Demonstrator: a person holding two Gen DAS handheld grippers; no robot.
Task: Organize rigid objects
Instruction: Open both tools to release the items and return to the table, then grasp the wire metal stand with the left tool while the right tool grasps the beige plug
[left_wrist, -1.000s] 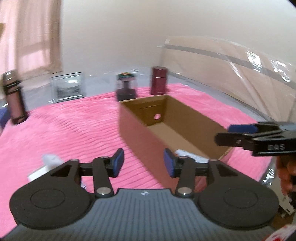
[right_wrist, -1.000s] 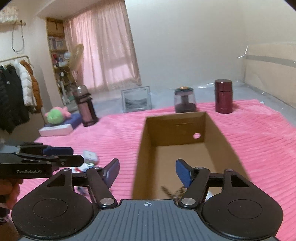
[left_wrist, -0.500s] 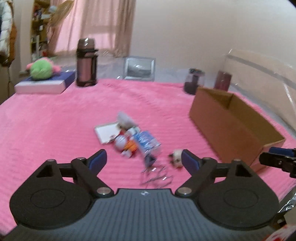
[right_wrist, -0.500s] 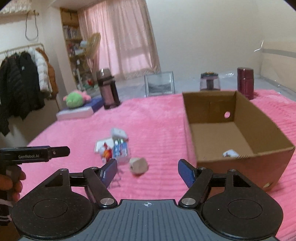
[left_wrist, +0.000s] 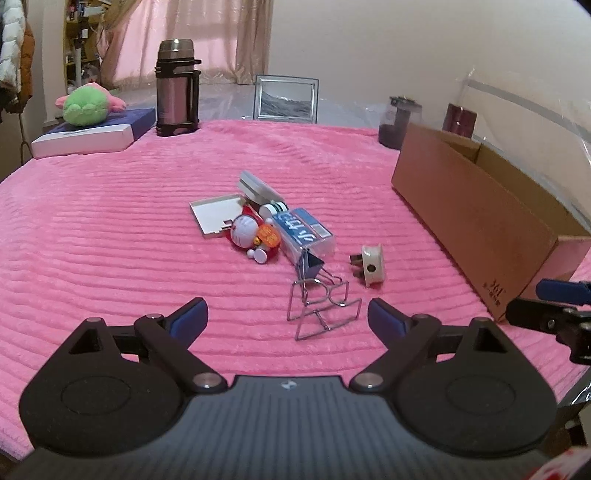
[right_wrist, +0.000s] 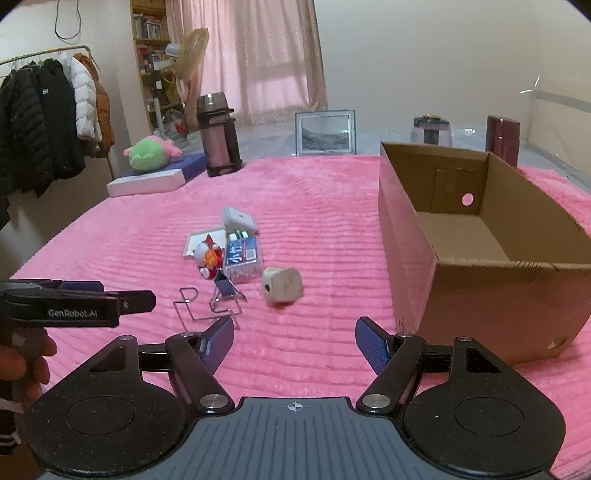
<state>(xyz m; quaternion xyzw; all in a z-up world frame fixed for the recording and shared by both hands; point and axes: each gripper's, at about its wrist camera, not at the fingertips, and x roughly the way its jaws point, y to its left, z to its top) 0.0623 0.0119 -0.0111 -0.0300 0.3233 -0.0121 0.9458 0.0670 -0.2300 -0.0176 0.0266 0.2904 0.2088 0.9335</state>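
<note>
Beside box (right_wrist: 480, 266), plug (right_wrist: 282, 286) prongs leftward.

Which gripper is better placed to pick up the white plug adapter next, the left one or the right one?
Probably the right gripper: the white plug adapter lies straight ahead of its open jaws. The opening left gripper faces the wire binder clip instead.

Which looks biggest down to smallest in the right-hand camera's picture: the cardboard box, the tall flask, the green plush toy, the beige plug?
1. cardboard box, by far, though it is also nearest.
2. tall flask.
3. green plush toy and beige plug look about alike; the plug lies much nearer, so I won't rank them.
</note>
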